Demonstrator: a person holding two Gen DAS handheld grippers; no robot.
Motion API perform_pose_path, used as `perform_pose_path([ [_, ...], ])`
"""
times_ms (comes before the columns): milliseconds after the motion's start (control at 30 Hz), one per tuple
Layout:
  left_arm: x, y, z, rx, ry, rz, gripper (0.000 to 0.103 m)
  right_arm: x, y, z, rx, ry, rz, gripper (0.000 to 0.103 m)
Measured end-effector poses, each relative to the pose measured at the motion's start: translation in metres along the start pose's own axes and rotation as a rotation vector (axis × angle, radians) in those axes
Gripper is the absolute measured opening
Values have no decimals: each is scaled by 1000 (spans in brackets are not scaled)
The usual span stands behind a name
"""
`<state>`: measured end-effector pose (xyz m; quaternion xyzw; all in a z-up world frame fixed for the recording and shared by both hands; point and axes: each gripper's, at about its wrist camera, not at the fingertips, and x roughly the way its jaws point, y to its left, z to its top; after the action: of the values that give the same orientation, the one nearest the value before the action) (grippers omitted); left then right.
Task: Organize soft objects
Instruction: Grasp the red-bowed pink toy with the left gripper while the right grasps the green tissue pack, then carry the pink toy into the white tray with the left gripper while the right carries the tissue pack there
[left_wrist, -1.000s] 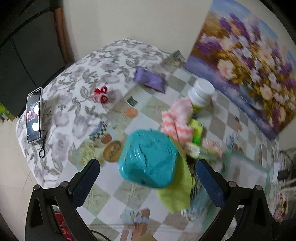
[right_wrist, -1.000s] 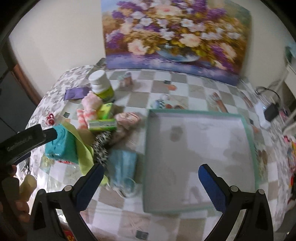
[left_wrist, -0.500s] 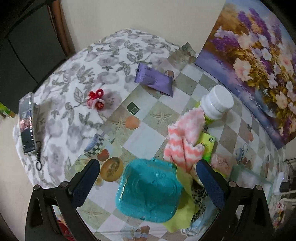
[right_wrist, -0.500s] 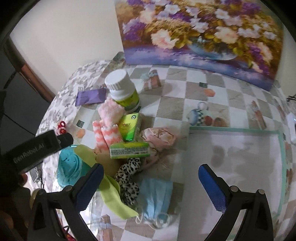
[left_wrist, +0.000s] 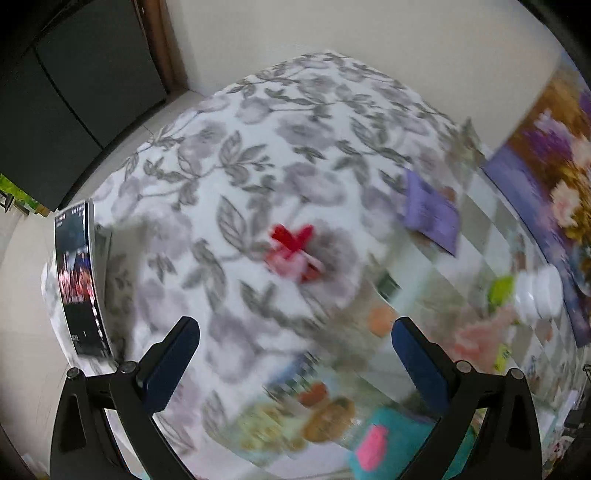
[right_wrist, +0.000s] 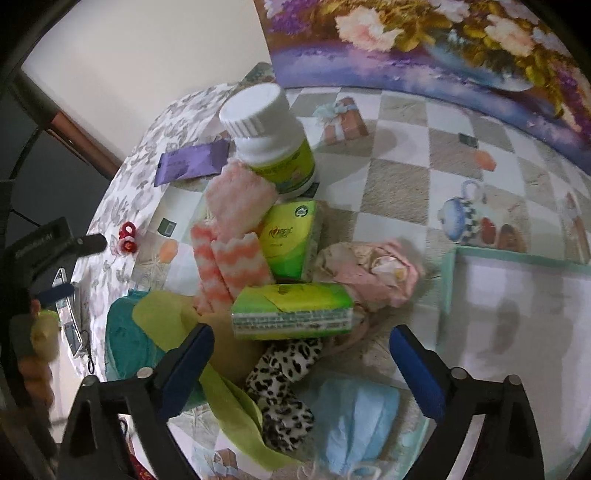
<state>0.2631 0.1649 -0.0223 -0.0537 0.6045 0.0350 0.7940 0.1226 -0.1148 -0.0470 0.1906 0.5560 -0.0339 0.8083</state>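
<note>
Leopard-print cloth looks limp and light; I'd pinch its bunched middle. My right claw, jaws just narrowing yet apart, holds nothing; left claw gapes empty.

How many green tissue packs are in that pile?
2: one tissue pack stands beside the white-capped bottle; the other tissue pack lies flat just in front. Others may hide under the cloths.

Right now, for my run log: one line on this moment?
left gripper: open, empty | right gripper: open, closing, over tissue pack | tray: empty
</note>
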Motion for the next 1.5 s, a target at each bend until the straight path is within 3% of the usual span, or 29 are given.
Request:
perform_pose_path([
  [167,24,21,22,5,34,-42,102,9,-1,0,15,14,24,77],
  [267,38,26,31,8,52,-46,93,11,0,0,17,16,32,68],
  [367,49,25,39,10,66,-99,87,11,1,0,14,12,30,67],
  [600,73,10,47,37,98,-121,57,14,4,3,18,8,33,66],
  [700,76,7,46,43,82,-90,41,12,5,2,14,6,33,66],
  [800,73,8,44,37,78,-99,36,11,5,2,15,5,35,66],
  [933,55,15,31,17,61,-107,33,7,2,-1,37,2,50,65],
  [1200,-26,11,-5,-4,-2,-154,33,-21,-1,-3,66,-52,89,65],
  [1500,-102,-40,-51,18,-86,-271,34,-76,-14,-12,115,-139,108,65],
])
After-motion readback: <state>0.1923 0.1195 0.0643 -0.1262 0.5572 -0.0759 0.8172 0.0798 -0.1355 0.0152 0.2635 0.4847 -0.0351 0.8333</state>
